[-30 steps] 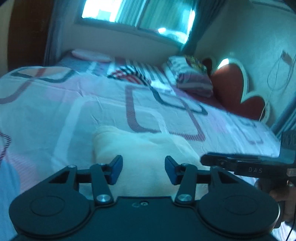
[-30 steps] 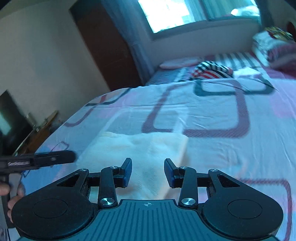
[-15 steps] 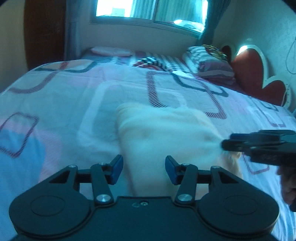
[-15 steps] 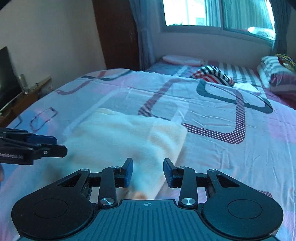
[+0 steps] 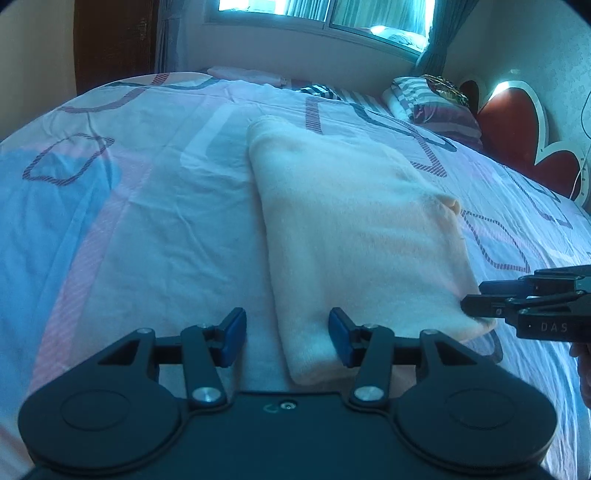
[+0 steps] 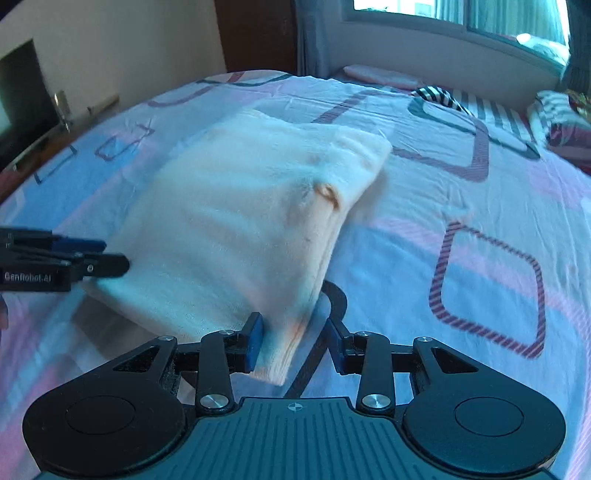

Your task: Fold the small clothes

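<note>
One bed covered in a pale pink and blue sheet printed with rounded dark striped squares point(image 5: 155, 206) fills most of both views. On it, at the centre of each frame, lies one folded cream fleecy garment point(image 5: 354, 229), a thick rectangular stack with its layered edges showing along the lower right side in the right wrist view point(image 6: 236, 221).

Along the upper right of the left wrist view stands one red heart-shaped headboard with a white rim point(image 5: 517, 129), and beside it a pile of striped purple and white pillows point(image 5: 436, 107); how many are stacked there cannot be told. One window with curtains point(image 5: 325, 14) runs across the top, one dark wooden door point(image 5: 110, 40) stands at upper left, and one small black and white striped cloth point(image 6: 439, 96) lies far up the bed.

There are two black tongs with blue pads. The left gripper point(image 5: 287, 338) sits at the bottom centre of its own view with its jaws spread apart, the garment's near left corner lying between them, the pads not touching it. The right gripper point(image 6: 294, 345) is likewise spread wide around the garment's near right corner, not clamped. Each gripper also shows at the edge of the other's view, tips at the garment's near edge.
</note>
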`<state>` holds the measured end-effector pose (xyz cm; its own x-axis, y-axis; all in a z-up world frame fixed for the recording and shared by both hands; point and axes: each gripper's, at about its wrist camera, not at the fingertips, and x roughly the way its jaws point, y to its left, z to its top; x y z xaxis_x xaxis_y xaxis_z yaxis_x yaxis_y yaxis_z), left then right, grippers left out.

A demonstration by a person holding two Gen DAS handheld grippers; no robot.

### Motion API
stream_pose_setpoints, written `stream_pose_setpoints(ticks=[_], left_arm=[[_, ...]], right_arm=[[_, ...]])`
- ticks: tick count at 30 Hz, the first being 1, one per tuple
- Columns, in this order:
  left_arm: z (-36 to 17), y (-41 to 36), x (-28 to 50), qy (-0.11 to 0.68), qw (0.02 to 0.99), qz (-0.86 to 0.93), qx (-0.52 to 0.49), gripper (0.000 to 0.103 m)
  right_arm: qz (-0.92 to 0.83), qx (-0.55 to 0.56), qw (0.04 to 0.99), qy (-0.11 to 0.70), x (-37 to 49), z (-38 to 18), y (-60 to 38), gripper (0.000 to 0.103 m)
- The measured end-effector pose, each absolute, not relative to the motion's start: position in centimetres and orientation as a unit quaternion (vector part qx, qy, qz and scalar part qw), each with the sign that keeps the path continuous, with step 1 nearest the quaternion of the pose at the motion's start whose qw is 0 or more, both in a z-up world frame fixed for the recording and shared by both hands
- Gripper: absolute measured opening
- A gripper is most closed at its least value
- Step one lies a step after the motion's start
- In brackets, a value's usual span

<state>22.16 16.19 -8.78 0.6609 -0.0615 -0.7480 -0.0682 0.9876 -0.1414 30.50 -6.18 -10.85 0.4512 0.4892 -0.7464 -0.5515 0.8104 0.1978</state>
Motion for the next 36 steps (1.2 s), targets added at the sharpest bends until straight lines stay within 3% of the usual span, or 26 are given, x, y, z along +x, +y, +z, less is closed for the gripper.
stream_pose_setpoints(ticks=[25,36], left_arm=[[-6.8,13.5,19.4,0.418,0.907,0.033,-0.037,0.047],[1.5,9.8,8.7,0.323,0.946,0.019,-0.021,0.063]], right_arm=[[0.260,-0.026,0.858,0.443,29.0,-9.2,-5.6,0.037],[0.255,0.009,0.894,0.368,16.8,-1.8,-10.5,0.038]])
